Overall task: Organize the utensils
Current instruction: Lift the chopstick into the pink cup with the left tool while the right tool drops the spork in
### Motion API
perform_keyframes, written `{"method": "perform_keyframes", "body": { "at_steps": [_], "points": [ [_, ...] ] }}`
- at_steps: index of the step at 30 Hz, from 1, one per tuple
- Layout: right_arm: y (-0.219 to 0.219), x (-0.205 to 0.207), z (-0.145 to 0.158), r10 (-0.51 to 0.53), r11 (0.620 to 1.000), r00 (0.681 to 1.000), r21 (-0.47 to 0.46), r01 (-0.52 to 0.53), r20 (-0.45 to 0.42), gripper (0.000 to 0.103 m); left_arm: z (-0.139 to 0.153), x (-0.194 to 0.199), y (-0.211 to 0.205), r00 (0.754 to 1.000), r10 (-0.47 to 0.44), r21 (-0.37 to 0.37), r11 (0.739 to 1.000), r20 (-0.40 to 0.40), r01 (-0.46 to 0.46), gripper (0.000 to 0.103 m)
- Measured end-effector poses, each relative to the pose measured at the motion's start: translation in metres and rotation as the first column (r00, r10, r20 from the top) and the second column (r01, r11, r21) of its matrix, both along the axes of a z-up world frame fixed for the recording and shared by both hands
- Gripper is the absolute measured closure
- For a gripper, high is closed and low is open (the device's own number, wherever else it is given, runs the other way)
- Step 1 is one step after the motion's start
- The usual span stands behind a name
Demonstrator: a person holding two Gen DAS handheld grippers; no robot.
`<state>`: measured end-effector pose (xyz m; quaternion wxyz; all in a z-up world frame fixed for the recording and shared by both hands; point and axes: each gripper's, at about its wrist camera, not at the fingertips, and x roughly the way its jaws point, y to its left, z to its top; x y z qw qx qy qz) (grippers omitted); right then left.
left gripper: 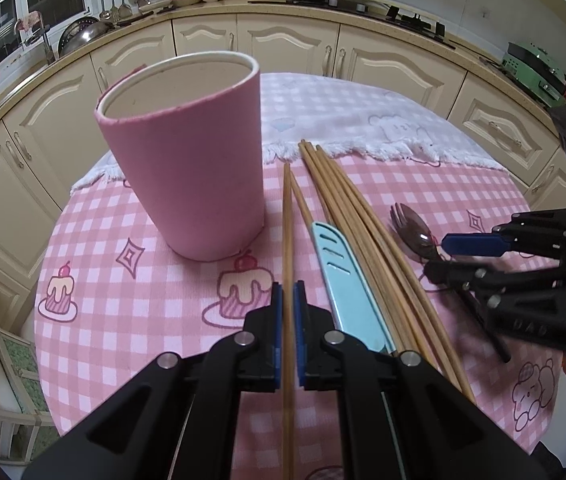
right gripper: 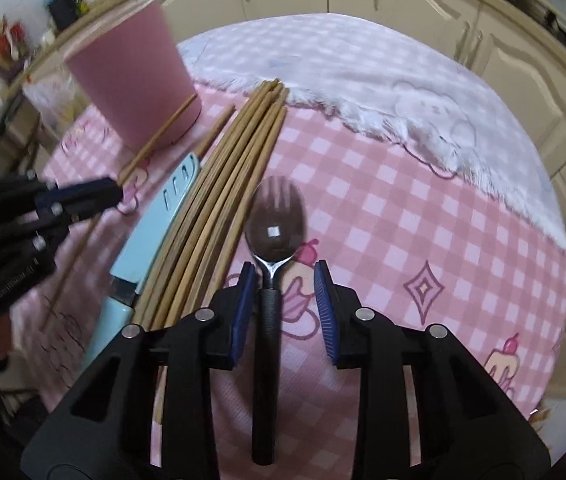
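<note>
In the left wrist view my left gripper point(left gripper: 288, 300) is shut on a single wooden chopstick point(left gripper: 287, 220) that runs straight forward beside the tall pink cup point(left gripper: 187, 160). The cup stands upright, with nothing visible inside. A second loose chopstick, a bundle of chopsticks point(left gripper: 347, 208) and a light-blue knife point(left gripper: 343, 280) lie to the right. In the right wrist view my right gripper point(right gripper: 285, 280) stands open astride the black handle of a metal spork point(right gripper: 277, 228) lying on the cloth; the pads point(right gripper: 325, 304) do not press it.
A pink checked tablecloth point(right gripper: 423, 220) covers the round table, with a white fringed cloth point(right gripper: 363, 72) over its far part. Cream kitchen cabinets point(left gripper: 283, 40) curve behind. The table's edge drops off at the left point(left gripper: 43, 280).
</note>
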<state>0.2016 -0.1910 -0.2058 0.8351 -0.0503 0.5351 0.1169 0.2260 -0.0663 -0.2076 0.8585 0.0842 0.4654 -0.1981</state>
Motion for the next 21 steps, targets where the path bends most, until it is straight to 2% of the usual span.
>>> {"method": "perform_keyframes", "body": {
  "at_steps": [2,3,4,6,9,12,18,21],
  "points": [
    [0.007,0.000,0.000,0.025,0.999,1.000,-0.042,-0.024,0.014,0.074,0.000,0.001,0.001,1.000,0.003,-0.004,1.000,0.000,-0.003,0.098],
    [0.008,-0.001,0.000,0.031,0.999,0.999,-0.039,-0.030,0.019,0.086,0.001,0.002,0.001,1.000,0.003,-0.006,1.000,0.001,-0.003,0.098],
    [0.006,-0.001,0.001,0.020,0.999,1.000,-0.031,-0.020,0.020,0.091,0.002,0.001,0.001,1.000,0.003,-0.011,1.000,0.002,-0.003,0.098],
    [-0.001,0.000,0.005,-0.002,1.000,1.000,0.008,0.002,0.028,0.091,0.006,-0.001,0.001,1.000,0.003,-0.027,1.000,0.016,-0.002,0.098],
    [-0.019,0.002,0.014,-0.049,0.990,0.998,0.133,0.043,0.038,0.091,0.016,-0.005,0.002,0.999,-0.004,-0.052,0.999,0.038,0.006,0.098],
    [-0.030,0.003,0.030,-0.083,0.975,0.994,0.211,0.066,0.071,0.091,0.028,-0.009,0.005,0.997,-0.006,-0.092,0.996,0.072,0.012,0.098],
    [-0.042,0.012,0.081,-0.129,0.927,0.968,0.373,0.041,0.214,0.091,0.070,-0.017,0.021,0.981,0.030,-0.205,0.979,0.192,0.010,0.098],
    [-0.038,0.019,0.112,-0.143,0.900,0.944,0.436,-0.001,0.296,0.091,0.099,-0.018,0.033,0.957,0.078,-0.261,0.965,0.279,-0.003,0.098]
  ]
}}
